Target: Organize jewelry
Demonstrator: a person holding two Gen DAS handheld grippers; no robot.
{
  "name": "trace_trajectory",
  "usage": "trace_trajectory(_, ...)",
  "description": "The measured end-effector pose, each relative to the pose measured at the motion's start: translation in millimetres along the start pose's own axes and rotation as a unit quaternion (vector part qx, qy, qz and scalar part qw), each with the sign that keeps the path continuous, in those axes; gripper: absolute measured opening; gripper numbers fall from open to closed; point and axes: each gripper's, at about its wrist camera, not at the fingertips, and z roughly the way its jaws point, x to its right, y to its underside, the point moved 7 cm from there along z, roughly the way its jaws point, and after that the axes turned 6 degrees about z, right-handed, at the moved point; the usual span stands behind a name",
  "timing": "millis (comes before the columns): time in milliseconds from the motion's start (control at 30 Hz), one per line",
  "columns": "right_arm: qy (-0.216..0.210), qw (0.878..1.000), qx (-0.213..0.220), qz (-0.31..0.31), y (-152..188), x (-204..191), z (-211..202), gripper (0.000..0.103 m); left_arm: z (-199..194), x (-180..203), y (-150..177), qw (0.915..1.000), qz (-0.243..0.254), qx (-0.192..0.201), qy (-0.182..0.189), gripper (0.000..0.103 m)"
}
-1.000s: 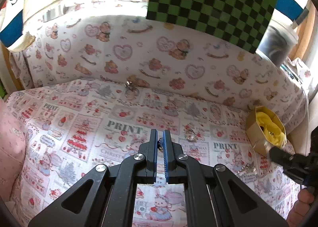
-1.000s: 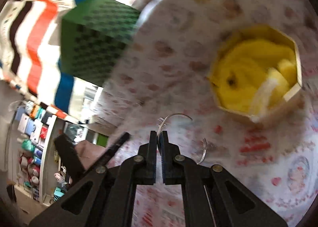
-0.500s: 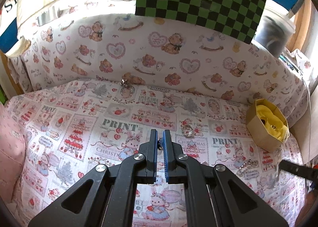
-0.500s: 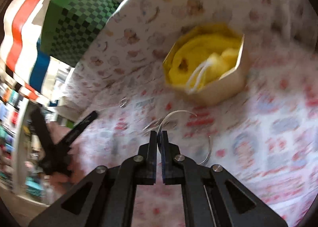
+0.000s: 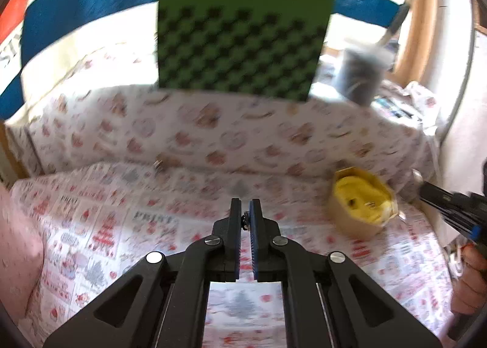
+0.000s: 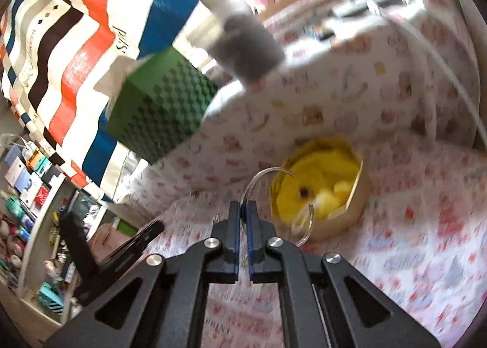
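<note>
The right gripper (image 6: 244, 206) is pinched on a thin wire bangle (image 6: 275, 192) just short of the yellow-lined box (image 6: 359, 211) ahead; it may snag the rim. The left gripper (image 5: 245, 211) is clamped on a small dark trinket (image 5: 244, 220).

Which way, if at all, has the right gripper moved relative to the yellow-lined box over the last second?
Yes. The right gripper, shut on a thin wire bangle, has pulled back from the box, which looks smaller and farther ahead than a second ago.

One yellow-lined box (image 5: 360, 206), one checkered board (image 5: 240, 34), one wire bangle (image 6: 275, 192), two claws (image 5: 245, 211) (image 6: 243, 211).
</note>
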Motion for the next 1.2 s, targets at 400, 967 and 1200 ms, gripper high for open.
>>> trace_trajectory(400,0.047,0.998,0.004,-0.042,-17,31,55,0.003,13,50,-41,0.9994,0.011,-0.006,0.033,0.004)
trace_trajectory(967,0.065,0.998,0.02,0.003,-32,67,16,0.007,76,142,-25,0.9896,0.038,-0.084,0.111,0.004)
trace_trajectory(1200,0.086,0.996,0.011,0.027,-36,92,18,0.011,109,165,-29,0.9846,0.029,-0.123,0.121,0.004)
